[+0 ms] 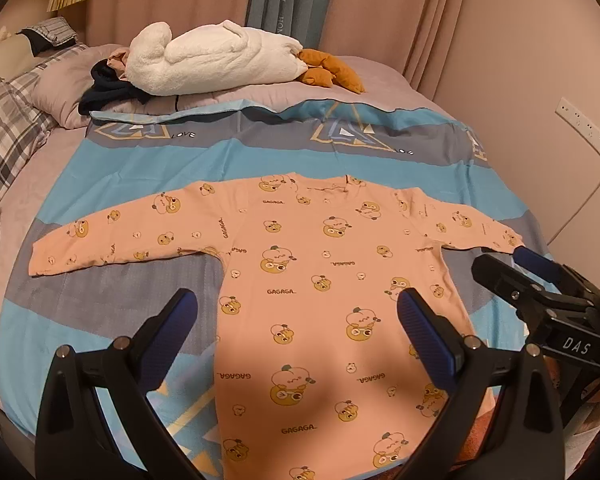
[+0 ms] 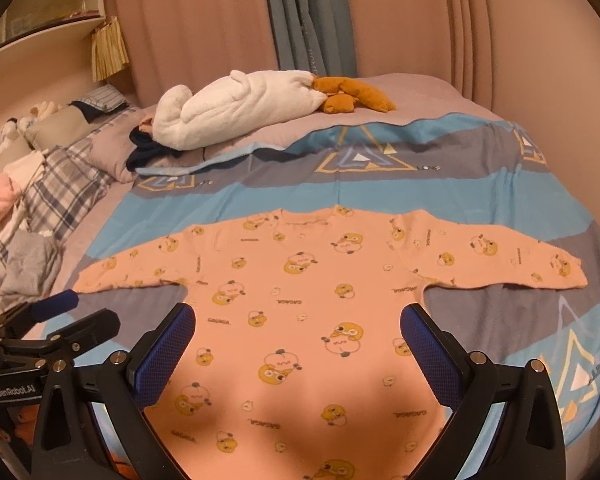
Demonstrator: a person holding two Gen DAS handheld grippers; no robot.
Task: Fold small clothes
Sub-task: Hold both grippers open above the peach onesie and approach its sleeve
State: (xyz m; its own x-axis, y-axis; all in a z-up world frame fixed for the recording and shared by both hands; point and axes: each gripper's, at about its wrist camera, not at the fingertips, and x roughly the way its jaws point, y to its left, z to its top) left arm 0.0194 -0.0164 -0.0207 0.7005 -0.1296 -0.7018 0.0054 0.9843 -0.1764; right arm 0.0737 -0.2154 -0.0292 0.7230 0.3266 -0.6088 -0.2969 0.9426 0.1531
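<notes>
Your view cuts off the hem of the pink shirt point(image 1: 320, 280) behind the black frames of both tongs, so you cannot tell how its bottom edge lies. In the left wrist view the cuff of its right-hand sleeve disappears behind the right gripper point(image 1: 518, 262), which enters from the edge with only part of its fingers showing. The small lettering printed on the shirt is mirrored in places and hard to read.

The shirt looks like soft knit cotton, peach-pink, scattered with yellow cartoon ducks. It lies flat, neck pointing away from you, both long sleeves spread straight out to the sides, on the blue and grey bedspread point(image 1: 140, 168), which is smooth and printed with triangle shapes.

Beyond the shirt's collar, a fluffy white plush toy point(image 1: 216, 60) with orange feet rests on the mauve bed. Plaid pillows point(image 1: 8, 128) sit far off the left sleeve.

Your left gripper point(image 1: 296, 316) hovers above the shirt's body, released, ribbed blue pads wide apart. Your right gripper point(image 2: 298, 330) does likewise, spread and holding nothing.
</notes>
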